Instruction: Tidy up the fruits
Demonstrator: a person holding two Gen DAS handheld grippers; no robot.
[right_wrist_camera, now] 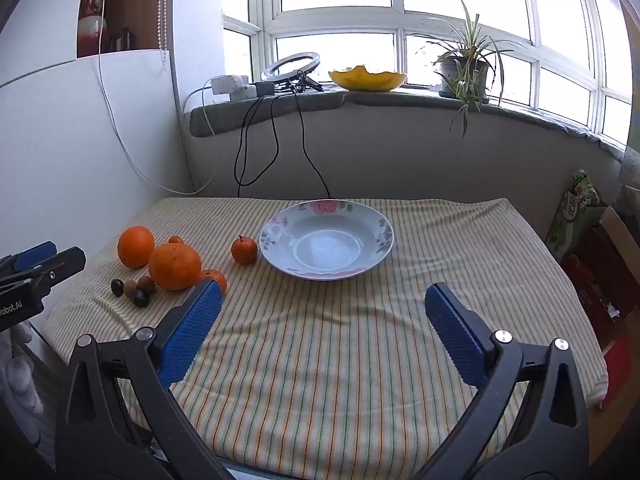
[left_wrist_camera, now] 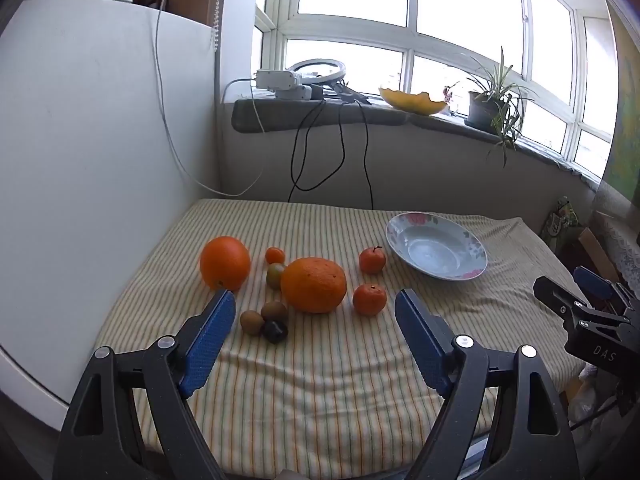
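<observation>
**Colours on the table rn**

Tablecloth (right_wrist_camera: pixel 360 340) is cream w/ thin orange + green stripes. Plate (right_wrist_camera: pixel 280 258) is pale blue-white w/ pink flowers & green leaves round the rim. Two big oranges (left_wrist_camera: pixel 313 285) bright orange, small mandarins (left_wrist_camera: pixel 369 299) a deeper orange-red. Little fruits (left_wrist_camera: pixel 275 312) are brown-green, one nearly black. Both grippers: black frames, blue textured pads (left_wrist_camera: pixel 210 340). Yellow bowl (right_wrist_camera: pixel 367 77) on the grey sill.

both wrist views look forward and downward over the striped cloth (left_wrist_camera: pixel 320 380), sharing the plate (right_wrist_camera: pixel 326 240), seemingly near.
</observation>
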